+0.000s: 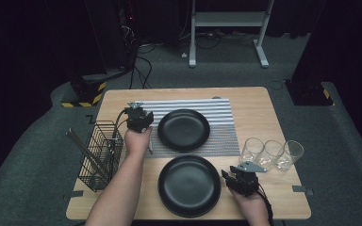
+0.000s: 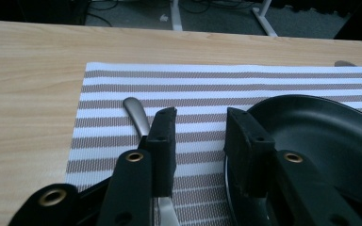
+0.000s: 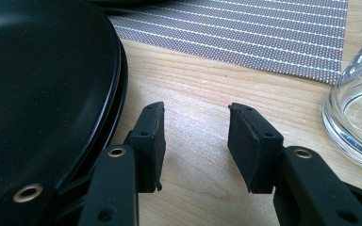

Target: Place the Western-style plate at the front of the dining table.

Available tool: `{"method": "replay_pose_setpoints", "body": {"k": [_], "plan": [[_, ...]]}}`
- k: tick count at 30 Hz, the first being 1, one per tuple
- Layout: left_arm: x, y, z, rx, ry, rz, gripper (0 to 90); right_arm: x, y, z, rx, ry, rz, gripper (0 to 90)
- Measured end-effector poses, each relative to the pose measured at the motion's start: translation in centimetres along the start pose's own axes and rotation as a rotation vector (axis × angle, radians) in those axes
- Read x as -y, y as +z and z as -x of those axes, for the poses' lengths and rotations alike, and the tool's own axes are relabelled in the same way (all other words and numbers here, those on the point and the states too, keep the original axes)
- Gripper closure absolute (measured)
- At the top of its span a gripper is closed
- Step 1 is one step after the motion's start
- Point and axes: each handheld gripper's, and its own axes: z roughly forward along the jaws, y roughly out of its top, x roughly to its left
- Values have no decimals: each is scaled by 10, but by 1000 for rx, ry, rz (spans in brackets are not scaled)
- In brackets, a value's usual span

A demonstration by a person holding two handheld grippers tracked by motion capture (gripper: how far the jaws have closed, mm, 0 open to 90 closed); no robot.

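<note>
Steel glints on the striped placemat [image 2: 245, 80]: a piece of cutlery [image 2: 136, 113] lies along the mat's left part, just beside the far black plate [image 2: 320, 136], its rounded handle end pointing away from the person. The left gripper [image 2: 199, 136] hangs low over the mat with its jaws spread apart, one jaw touching or all but touching the cutlery's shaft — which of the two I cannot tell — and nothing sits between the pads. In the high view the same gripper [image 1: 139, 118] sits at the mat's left edge, between the wire basket [image 1: 101, 153] and the far plate.

The right gripper [image 3: 195, 141] rests over bare wood, jaws likewise parted and empty, between the near black plate [image 3: 42, 80] and the row of three glasses [image 1: 272, 153].

By my reading, the step in hand is setting the cutlery beside the far plate, and the piece looks already laid down. The next move calls for lifting the left gripper straight up and clear, so the jaw does not drag the piece askew — then reaching back to the basket, where more long utensils stand.
</note>
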Motion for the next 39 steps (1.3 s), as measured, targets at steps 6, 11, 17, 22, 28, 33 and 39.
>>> {"method": "replay_pose_setpoints", "body": {"k": [6,11,17,22,28,33,39], "plan": [[9,-14,4,9,9,25,611,0,1,0,1,-4,-2,562],[17,-20,8,23,14,24,605,0,1,0,1,-5,-3,562],[27,-27,10,20,34,19,595,-1,1,1,-4,-5,-5,562],[36,-31,10,18,58,6,596,-1,2,0,-7,-6,-10,564],[47,-34,11,18,68,-5,589,-1,2,0,-10,-3,-10,564],[55,-36,12,17,82,-12,578,-1,2,0,-11,-3,-10,564],[66,-37,11,18,91,-23,563,-1,2,0,-10,-4,-10,564]]}}
